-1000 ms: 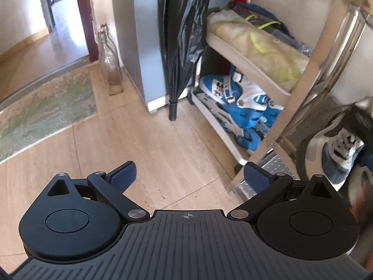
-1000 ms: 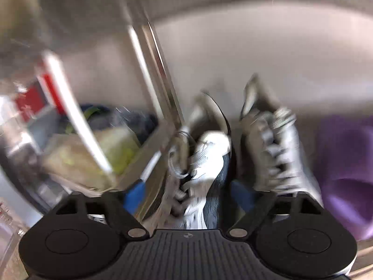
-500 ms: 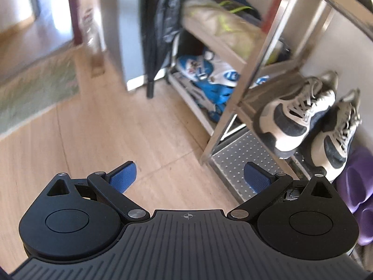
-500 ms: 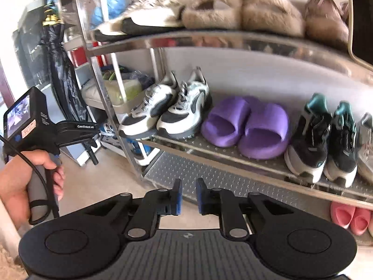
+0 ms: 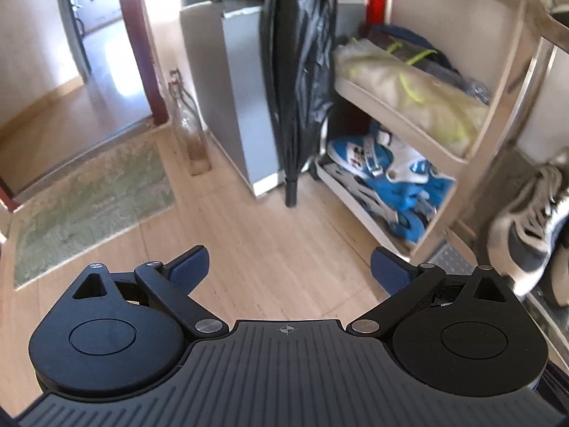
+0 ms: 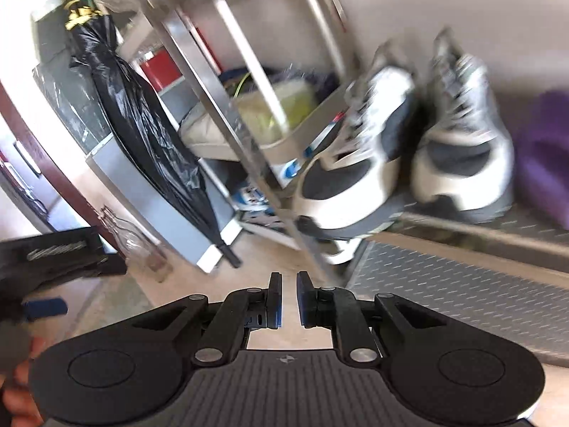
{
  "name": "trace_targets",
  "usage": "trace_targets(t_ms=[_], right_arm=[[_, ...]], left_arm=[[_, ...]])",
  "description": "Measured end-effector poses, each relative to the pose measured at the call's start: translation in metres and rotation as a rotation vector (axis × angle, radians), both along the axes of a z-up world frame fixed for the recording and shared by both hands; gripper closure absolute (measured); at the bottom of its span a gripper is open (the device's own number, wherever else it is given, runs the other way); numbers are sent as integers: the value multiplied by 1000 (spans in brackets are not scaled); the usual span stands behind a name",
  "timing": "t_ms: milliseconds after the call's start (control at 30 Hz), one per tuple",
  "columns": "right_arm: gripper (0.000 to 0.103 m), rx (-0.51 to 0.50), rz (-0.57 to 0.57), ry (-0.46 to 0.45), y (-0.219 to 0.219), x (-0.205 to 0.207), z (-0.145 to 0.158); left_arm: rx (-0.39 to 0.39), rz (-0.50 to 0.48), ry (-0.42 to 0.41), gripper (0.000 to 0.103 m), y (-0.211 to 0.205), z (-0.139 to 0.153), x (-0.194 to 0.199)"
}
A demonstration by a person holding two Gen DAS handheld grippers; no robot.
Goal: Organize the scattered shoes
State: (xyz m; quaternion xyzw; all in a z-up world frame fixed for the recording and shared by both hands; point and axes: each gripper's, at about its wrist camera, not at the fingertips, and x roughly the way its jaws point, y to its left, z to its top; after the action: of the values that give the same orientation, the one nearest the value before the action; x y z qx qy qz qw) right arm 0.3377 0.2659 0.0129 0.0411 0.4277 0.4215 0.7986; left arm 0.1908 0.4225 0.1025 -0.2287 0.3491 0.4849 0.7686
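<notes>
Hanging low before the metal shoe rack [image 6: 462,284], the right gripper [image 6: 290,299] has its jaws nearly together on nothing, while the left gripper [image 5: 288,267] is spread wide and empty over the wooden floor [image 5: 249,235]. A pair of grey-and-white sneakers [image 6: 409,149], laced, with dark toe panels, stands side by side on the rack's shelf, toes outward. I judge the nearer toe, jutting past the shelf edge beside the upright, could be knocked off by a careless swing.
</notes>
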Motion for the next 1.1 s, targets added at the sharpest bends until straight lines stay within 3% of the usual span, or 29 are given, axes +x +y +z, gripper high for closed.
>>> trace_targets(t_ms=[100, 167, 333, 367, 400, 433, 500, 567, 667, 767, 833, 900, 1000, 1100], right_arm=[[90, -28, -63, -26, 21, 8, -9], [101, -4, -120, 2, 25, 19, -10], [102, -1, -273, 2, 25, 35, -9], [102, 9, -300, 33, 19, 39, -10], [89, 24, -319, 63, 10, 40, -9], [85, 29, -322, 74, 3, 37, -6], [85, 31, -274, 92, -17, 25, 4], [80, 1, -213, 125, -54, 2, 18], [63, -73, -171, 190, -128, -26, 35], [55, -257, -251, 214, -211, -51, 62], [33, -346, -324, 213, -255, -64, 78], [21, -433, -428, 221, -319, -91, 104], [17, -472, -509, 240, -383, -132, 126], [15, -405, -596, 205, -448, -189, 143]], left_arm=[[-14, -15, 10, 3, 1, -6, 3], [-23, -25, 17, 3, 2, -9, 4], [-20, -46, 22, 3, 0, -12, 7], [-21, -52, 25, 3, -2, -12, 8], [-22, -57, 28, 3, -3, -12, 9], [-23, -62, 31, 3, -4, -13, 10], [-42, -82, 29, 3, -10, -13, 16], [-87, -150, 36, 2, -20, -16, 26], [-200, -280, 45, 2, -43, -25, 44], [-290, -424, 75, 2, -82, -36, 62], [-319, -531, 99, 2, -119, -41, 72], [-382, -610, 112, 2, -152, -49, 73], [-481, -722, 130, 2, -200, -63, 74], [-582, -780, 151, 4, -237, -82, 70]])
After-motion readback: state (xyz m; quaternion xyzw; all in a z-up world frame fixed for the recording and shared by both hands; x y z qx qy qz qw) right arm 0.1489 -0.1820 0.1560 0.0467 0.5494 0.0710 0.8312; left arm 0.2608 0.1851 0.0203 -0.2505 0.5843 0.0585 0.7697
